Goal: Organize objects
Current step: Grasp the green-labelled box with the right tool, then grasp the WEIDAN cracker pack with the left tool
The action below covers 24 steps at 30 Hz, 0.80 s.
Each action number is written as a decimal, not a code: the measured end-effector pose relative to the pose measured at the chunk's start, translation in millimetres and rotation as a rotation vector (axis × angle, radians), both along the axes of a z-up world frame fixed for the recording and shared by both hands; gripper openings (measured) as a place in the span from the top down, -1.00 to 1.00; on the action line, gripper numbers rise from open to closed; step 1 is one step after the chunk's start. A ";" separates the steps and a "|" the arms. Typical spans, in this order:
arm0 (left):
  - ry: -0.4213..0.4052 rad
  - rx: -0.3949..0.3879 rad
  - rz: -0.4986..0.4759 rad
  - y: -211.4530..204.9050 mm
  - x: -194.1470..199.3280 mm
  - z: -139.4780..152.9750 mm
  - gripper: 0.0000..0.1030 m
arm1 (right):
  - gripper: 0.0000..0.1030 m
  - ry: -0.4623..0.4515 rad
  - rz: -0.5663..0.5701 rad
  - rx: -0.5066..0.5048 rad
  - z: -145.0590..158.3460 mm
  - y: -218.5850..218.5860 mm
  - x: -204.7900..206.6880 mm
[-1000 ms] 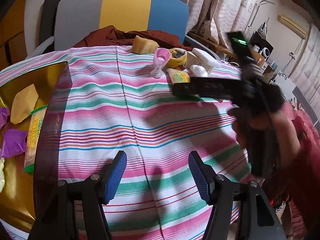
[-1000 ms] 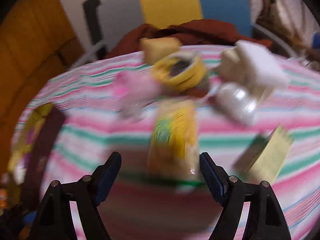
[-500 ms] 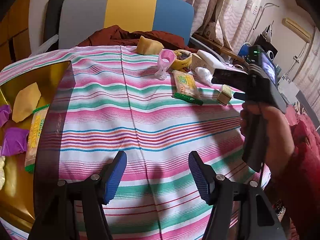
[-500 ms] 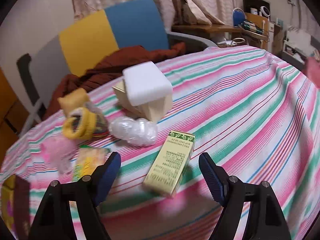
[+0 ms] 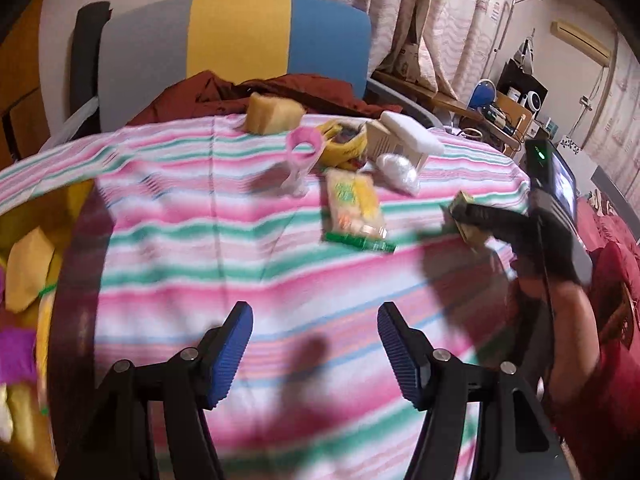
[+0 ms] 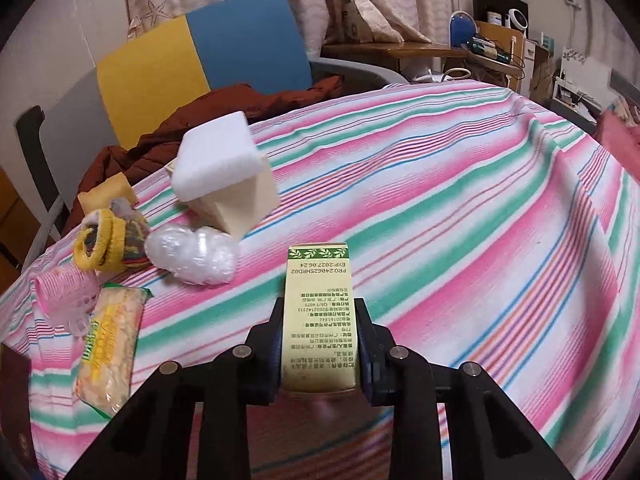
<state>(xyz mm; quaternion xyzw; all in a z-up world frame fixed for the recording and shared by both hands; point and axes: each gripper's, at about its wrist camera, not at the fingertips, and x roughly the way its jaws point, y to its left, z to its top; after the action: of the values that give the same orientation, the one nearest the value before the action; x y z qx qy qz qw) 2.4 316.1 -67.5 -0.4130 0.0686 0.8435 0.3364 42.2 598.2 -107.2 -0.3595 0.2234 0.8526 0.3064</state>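
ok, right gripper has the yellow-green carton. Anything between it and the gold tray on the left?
Right gripper is shut on the small yellow-green printed carton. Toward the gold tray, the yellow snack packet and pink plastic roller lie on the striped cloth, low enough to pass over, probably.

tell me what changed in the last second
The right hand-held gripper swung from the snack packet to the yellow-green box and closed on it. The left hand-held gripper stayed open over the cloth; the other items kept their places.
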 end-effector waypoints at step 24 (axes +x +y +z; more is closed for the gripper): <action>0.131 -0.129 -0.127 106.8 -56.7 -36.9 -0.29 | 0.41 0.044 -0.010 0.054 -3.4 -8.1 3.7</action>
<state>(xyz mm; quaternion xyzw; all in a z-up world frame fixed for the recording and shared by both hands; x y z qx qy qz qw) -54.4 422.9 -104.4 -0.3725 0.1708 0.8395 0.3567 45.9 590.2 -110.7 -0.3310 0.2089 0.8645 0.3153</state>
